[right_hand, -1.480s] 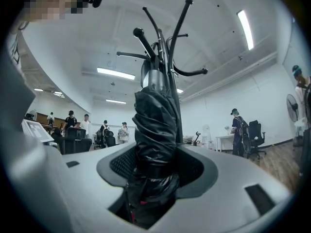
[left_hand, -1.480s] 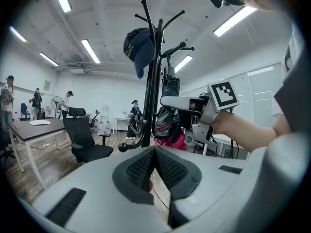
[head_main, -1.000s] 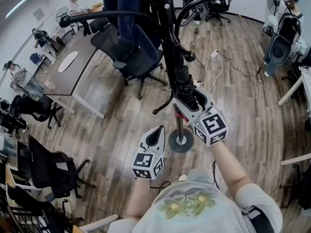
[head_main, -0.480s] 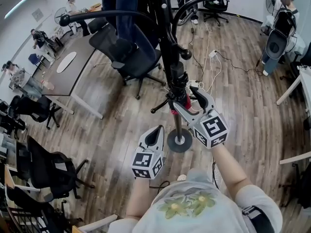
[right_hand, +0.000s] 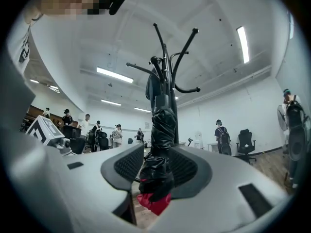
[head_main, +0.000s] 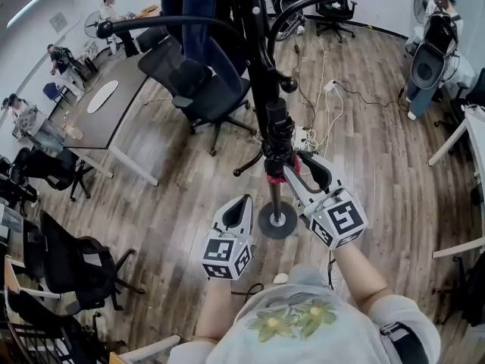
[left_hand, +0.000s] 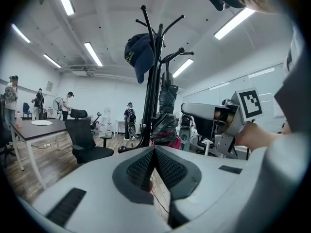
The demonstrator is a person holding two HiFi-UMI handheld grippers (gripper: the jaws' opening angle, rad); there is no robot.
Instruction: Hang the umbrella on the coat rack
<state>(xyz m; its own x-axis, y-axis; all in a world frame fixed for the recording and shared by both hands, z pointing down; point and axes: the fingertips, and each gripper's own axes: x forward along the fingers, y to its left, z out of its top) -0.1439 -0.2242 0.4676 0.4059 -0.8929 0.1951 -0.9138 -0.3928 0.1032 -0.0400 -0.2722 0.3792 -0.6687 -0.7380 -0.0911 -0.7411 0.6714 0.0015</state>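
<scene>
Farthest left: a dark table with an office chair at its near end, both on the wooden floor
Left gripper: held low, left of the pole and short of it; its two pads meet in a single line with nothing between them
Coat rack: black and upright, its round base on the floor just past the left gripper's tip in the head view; curved arms spread at the top
Cap: dark blue, hung on an upper arm, seen in the left gripper view
Umbrella: black, folded and bundled, with a red end at the bottom; it hangs upright close against the pole, red end clear of the base; which hook bears it cannot be made out
Right gripper: just right of the umbrella, pointing at its lower end; jaws partly apart, having just been closing; looking along them, the umbrella's lower end shows in the gap, while the head view puts the tips beside it, not clamped on it
Further right: cables trailing across the floor
</scene>
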